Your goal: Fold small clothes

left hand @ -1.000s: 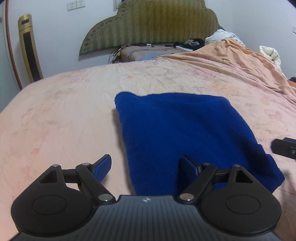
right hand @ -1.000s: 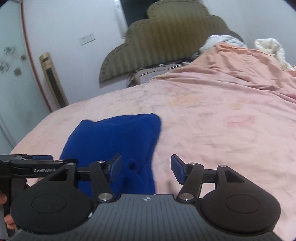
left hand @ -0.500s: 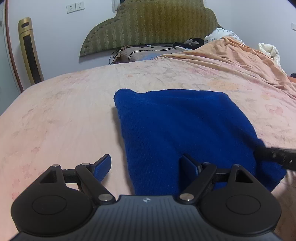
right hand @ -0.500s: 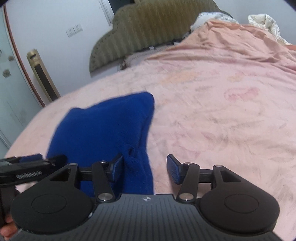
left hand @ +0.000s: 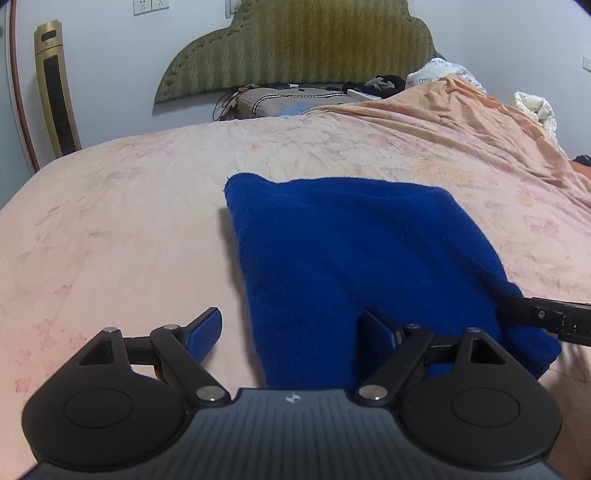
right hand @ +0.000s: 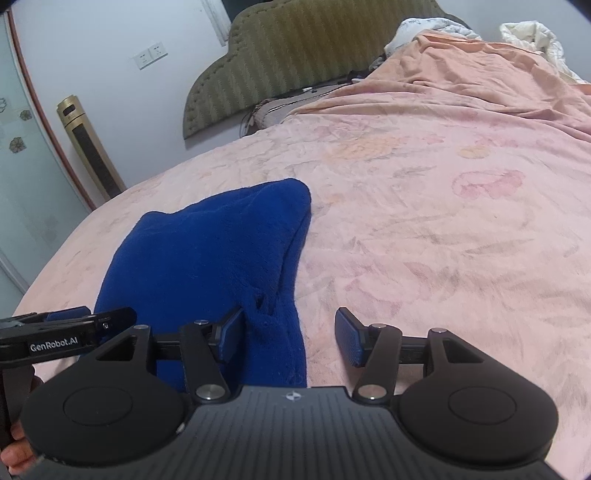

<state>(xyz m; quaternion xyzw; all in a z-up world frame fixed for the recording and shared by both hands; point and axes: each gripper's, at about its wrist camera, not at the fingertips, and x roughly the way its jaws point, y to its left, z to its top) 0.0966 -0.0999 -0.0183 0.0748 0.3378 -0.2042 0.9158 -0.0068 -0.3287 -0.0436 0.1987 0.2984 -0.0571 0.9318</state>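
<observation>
Left gripper (left hand: 291, 332): jaws wide apart, nothing pinched. It straddles the near left edge of the blue cloth (left hand: 354, 258); left finger over bare sheet, right finger over the fabric. I can't tell whether either pad touches.

Right gripper (right hand: 291, 332): jaws at a middling gap and just opened a little; pads press on nothing. The cloth's near right edge lies between them, close beside the left pad; right pad sits over bare sheet. A small pucker shows in the fabric just ahead of the left pad.

The blue cloth lies folded flat, roughly rectangular, near the foot end of the bed, between my two grippers. Each gripper shows at the edge of the other's view, at opposite near corners of the cloth. Fingers of a hand (right hand: 16, 452) show at the lower left of the right view.

Nothing else on the sheet near the cloth.

Surface: pink floral bedsheet (left hand: 110, 240), wrinkled. Bunched orange-pink quilt (left hand: 480, 122) far right, white bedding (left hand: 535, 107) behind it. Pillow and cables by the olive padded headboard (left hand: 303, 44). Gold tower fan (left hand: 55, 88) against the white wall, wall sockets (left hand: 151, 5) above.
</observation>
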